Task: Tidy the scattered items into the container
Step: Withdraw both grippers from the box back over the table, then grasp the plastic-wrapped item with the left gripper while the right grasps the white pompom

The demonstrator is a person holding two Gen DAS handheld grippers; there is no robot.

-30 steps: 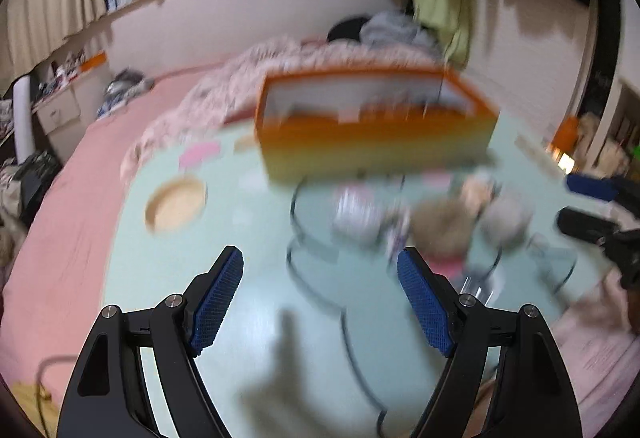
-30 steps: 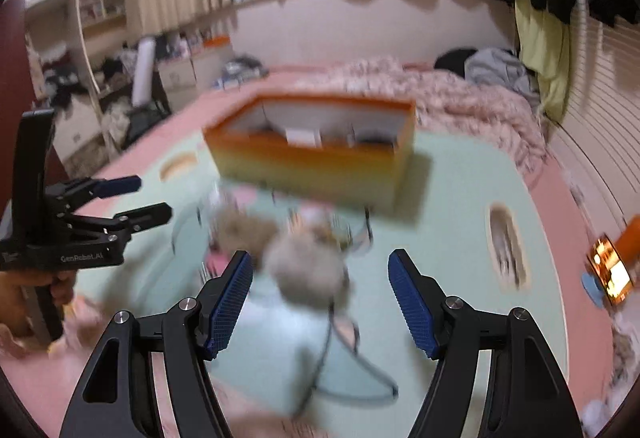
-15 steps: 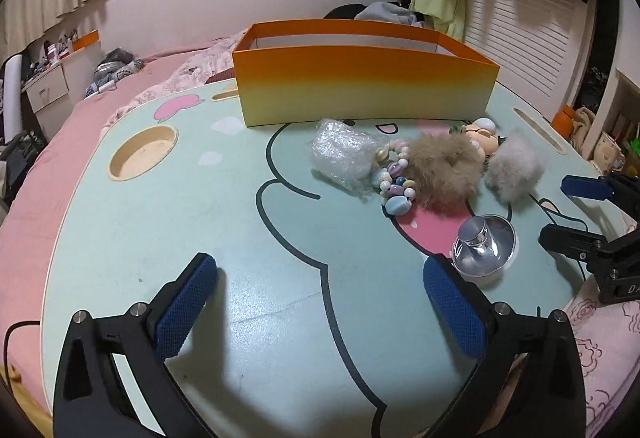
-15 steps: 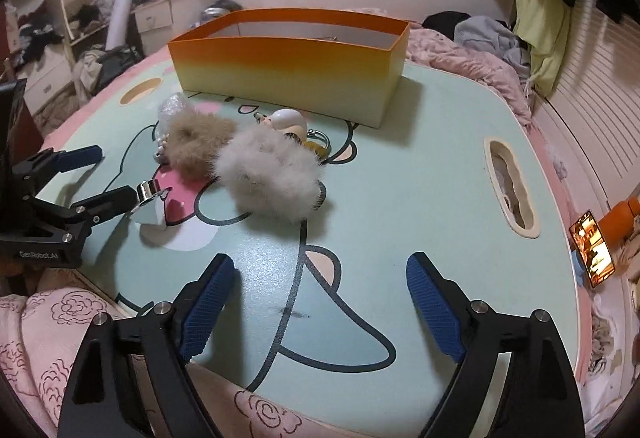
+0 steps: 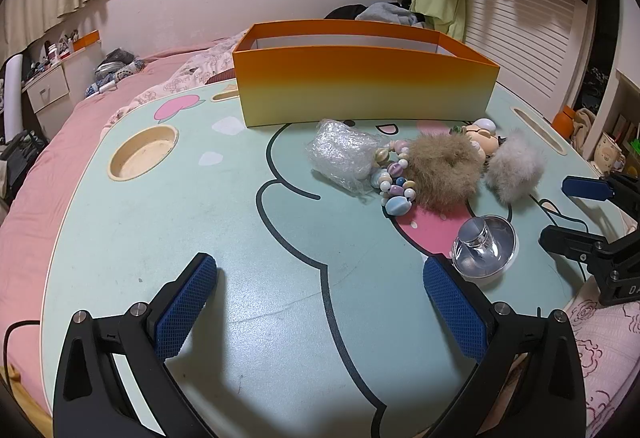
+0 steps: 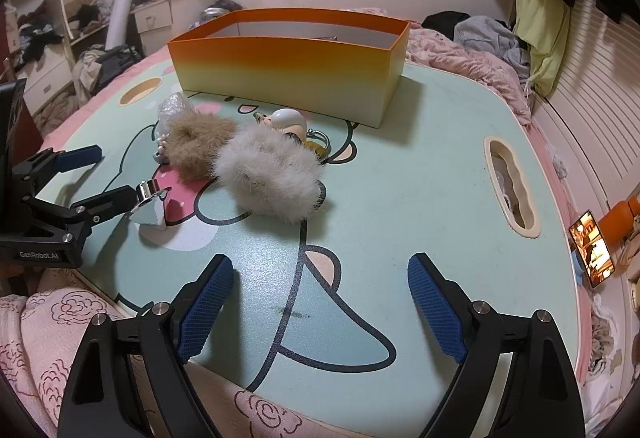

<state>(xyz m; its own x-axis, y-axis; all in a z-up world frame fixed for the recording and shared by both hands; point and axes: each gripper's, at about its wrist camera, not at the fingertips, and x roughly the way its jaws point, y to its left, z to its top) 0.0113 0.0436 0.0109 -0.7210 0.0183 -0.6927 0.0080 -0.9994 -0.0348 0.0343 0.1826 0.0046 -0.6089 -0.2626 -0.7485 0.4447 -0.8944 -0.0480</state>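
An orange-to-yellow open box (image 5: 366, 93) (image 6: 288, 69) stands at the far side of the mint cartoon table (image 5: 240, 222). In front of it lie a clear plastic bag (image 5: 342, 153), a bead bracelet (image 5: 394, 181), a brown fluffy scrunchie (image 5: 446, 167) (image 6: 198, 145), a grey-white fluffy scrunchie (image 5: 516, 167) (image 6: 272, 173), a small figurine keychain (image 5: 482, 131) (image 6: 290, 121) and a shiny metal cap (image 5: 484, 246) (image 6: 150, 197). My left gripper (image 5: 320, 290) (image 6: 96, 173) is open and empty, low over the near table. My right gripper (image 6: 320, 290) (image 5: 576, 209) is open and empty, right of the items.
The table has a round cup recess (image 5: 144, 151) at the left and a slot cut-out (image 6: 512, 185) at the right. It sits on a pink bed with a rumpled blanket (image 6: 460, 57). A lit phone (image 6: 592, 248) lies off the right edge.
Both views went from blurred and high to steady and low over the table. Both grippers' jaws have spread wider. The items have not moved.
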